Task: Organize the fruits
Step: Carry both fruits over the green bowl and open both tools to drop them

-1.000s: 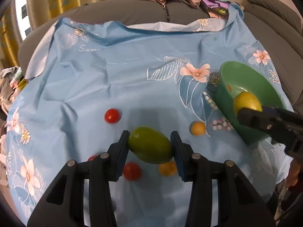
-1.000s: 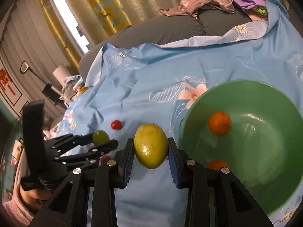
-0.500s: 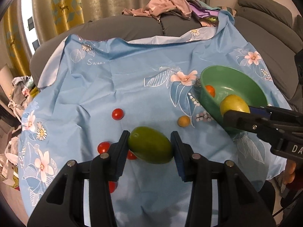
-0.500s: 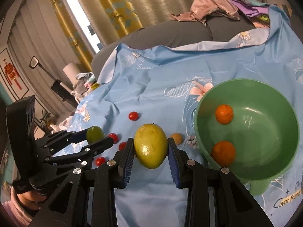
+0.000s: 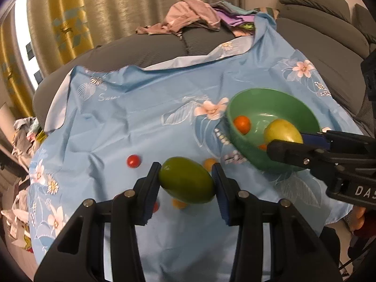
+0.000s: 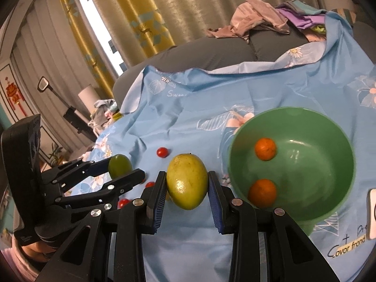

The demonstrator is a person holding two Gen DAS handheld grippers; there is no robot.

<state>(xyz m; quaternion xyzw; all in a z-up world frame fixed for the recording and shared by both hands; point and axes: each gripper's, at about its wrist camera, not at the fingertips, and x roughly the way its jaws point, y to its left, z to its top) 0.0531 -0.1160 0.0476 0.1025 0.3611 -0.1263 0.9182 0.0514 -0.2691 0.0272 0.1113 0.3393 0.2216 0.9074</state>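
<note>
Two grippers up, each w/ a fruit clamped. Left gripper [image 5: 186, 183] has its pads closed on a green mango [image 5: 186, 183], held above the blue cloth [image 5: 141, 117], near side. On the cloth to its left & further off, a red tomato [image 5: 133, 161]; a small orange fruit [image 5: 209, 163] just behind the mango, another one [image 5: 179, 203] and a red one peeking below it. Right gripper [image 6: 186, 184] squeezes a yellow mango [image 6: 186, 184] between both pads, held just left of the green bowl [image 6: 305, 115]. Bowl sits on the right of the cloth w/ two oranges inside: far one [image 6: 265, 148], near one [image 6: 262, 193]. Clothes pile [image 5: 195, 18] on the sofa at far side.
</note>
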